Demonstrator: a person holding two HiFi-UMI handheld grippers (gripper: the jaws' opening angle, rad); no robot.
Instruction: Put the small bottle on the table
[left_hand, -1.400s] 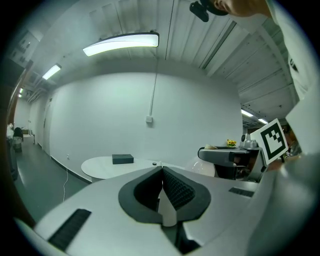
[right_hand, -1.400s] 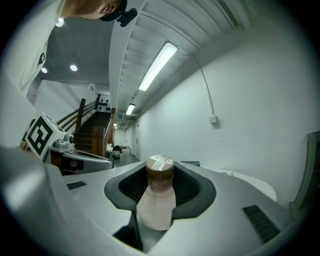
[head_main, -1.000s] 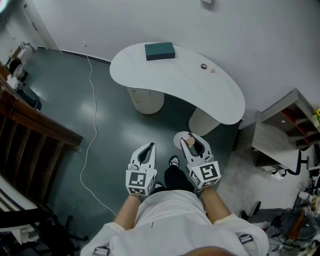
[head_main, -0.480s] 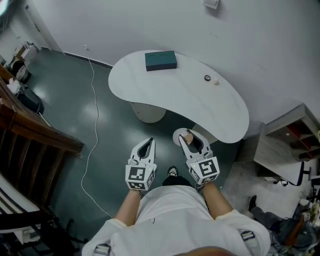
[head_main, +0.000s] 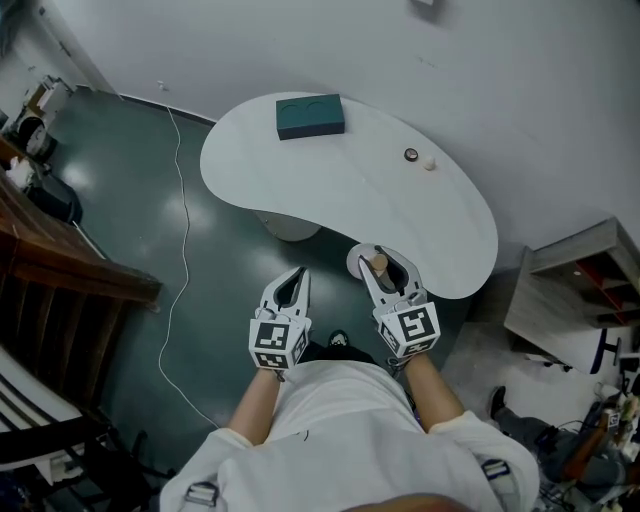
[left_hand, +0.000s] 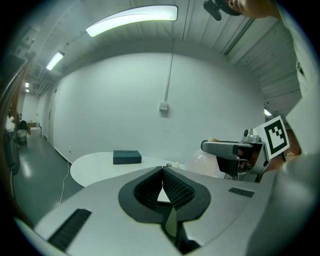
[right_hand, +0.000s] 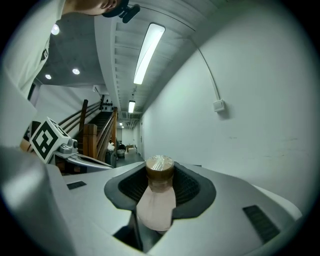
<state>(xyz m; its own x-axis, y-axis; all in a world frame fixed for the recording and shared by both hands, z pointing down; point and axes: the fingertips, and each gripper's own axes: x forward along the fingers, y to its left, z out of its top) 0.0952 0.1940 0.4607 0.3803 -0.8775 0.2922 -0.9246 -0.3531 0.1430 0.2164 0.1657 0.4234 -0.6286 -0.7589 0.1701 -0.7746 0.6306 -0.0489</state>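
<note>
Between the ribbed pads of the right gripper (head_main: 378, 262), the small bottle (right_hand: 156, 194) is clamped upright, brown cap on top, close to the near edge of the white table (head_main: 330, 180), while the left gripper (head_main: 297, 273) is held alongside with jaws closed together on nothing.

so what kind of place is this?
Probably a lab or workshop hall: white table on a dark glossy floor, a loose cable trailing across it, wooden stairs on one side, cluttered shelves on the other.
</note>
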